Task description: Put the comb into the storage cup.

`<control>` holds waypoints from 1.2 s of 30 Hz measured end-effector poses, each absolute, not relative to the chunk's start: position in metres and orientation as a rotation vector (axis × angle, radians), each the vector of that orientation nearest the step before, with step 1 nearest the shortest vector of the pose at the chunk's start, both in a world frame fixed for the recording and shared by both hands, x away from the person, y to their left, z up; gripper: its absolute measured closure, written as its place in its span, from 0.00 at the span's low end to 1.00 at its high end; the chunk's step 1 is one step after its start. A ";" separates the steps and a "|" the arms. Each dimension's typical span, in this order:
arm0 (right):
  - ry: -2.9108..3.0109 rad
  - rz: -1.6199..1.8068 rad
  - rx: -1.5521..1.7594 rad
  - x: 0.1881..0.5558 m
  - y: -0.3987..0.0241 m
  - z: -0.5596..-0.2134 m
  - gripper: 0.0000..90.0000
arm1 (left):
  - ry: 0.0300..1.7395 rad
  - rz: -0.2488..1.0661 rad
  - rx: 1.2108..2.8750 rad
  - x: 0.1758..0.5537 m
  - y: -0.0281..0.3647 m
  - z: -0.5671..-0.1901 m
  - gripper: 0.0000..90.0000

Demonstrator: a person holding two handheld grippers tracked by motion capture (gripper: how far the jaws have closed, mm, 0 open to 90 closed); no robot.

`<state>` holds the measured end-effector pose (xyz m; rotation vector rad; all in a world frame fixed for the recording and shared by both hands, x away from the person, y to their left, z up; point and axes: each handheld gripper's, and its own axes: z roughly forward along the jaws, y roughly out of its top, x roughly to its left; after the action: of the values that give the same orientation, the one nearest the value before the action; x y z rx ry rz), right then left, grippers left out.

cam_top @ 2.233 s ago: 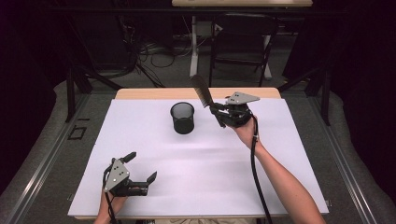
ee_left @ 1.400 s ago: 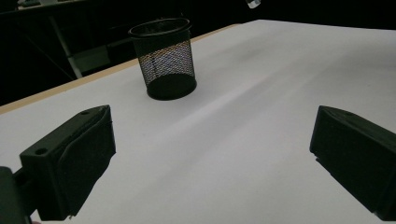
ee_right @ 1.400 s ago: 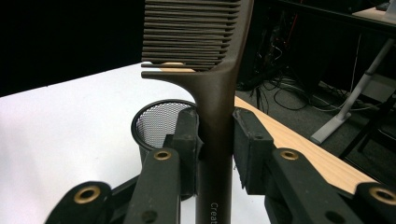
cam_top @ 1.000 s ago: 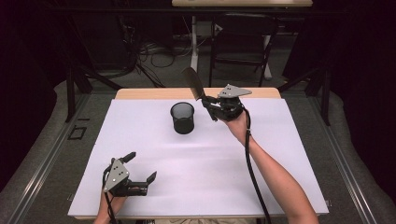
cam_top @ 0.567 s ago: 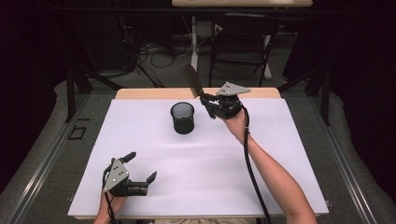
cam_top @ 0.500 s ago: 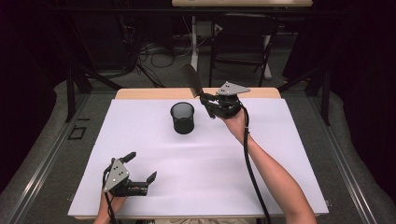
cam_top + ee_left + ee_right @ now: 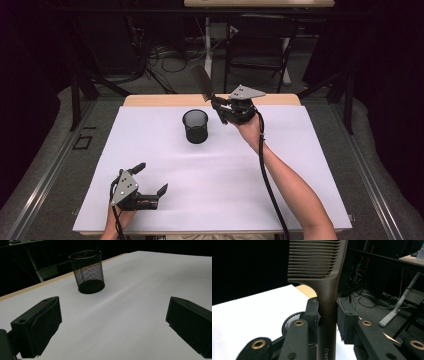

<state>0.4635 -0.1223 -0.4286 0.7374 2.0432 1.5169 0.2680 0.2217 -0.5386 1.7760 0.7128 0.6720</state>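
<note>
- The right tool (image 7: 216, 103), held up in the person's right hand (image 7: 248, 126) near the far edge of the table, pinches a dark brown plastic comb (image 7: 202, 83) by its handle
- In the right gripper view the comb's handle (image 7: 327, 322) stands between the two black jaws, both pads pressed flat against it, and the toothed head (image 7: 313, 258) rises above them with the teeth pointing to that view's left
- From the high view the comb slants up and away from the right tool, its head off the table and just beyond and to the right of a black wire-mesh cup (image 7: 195, 126); whether its tip reaches over the cup's rim is hard to tell from this angle
- The mesh cup stands upright on the white sheet covering the table (image 7: 310, 165), in the far middle part, just left of the right tool and apart from it
- In the left gripper view the cup (image 7: 88, 271) shows empty, its round base resting on the white surface
- The left tool (image 7: 151, 187) rests low on the near left of the table in the person's left hand (image 7: 118, 217), its jaws spread wide with only bare white sheet between them, well apart from the cup
- A black cable (image 7: 270, 185) trails from the right tool down along the forearm
</note>
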 end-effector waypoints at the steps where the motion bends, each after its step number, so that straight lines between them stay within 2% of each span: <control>1: 2.042 1.519 0.736 0.464 -0.122 -0.428 0.81 | 0.714 0.671 1.772 0.268 0.222 -0.539 0.00; 36: 2.013 1.575 0.705 0.469 -0.105 -0.424 0.81 | 0.711 0.671 1.773 0.267 0.222 -0.538 0.00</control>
<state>0.4692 -0.1051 -0.4239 0.7055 2.0131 1.5747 0.2673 0.2217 -0.5381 1.7730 0.7112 0.6710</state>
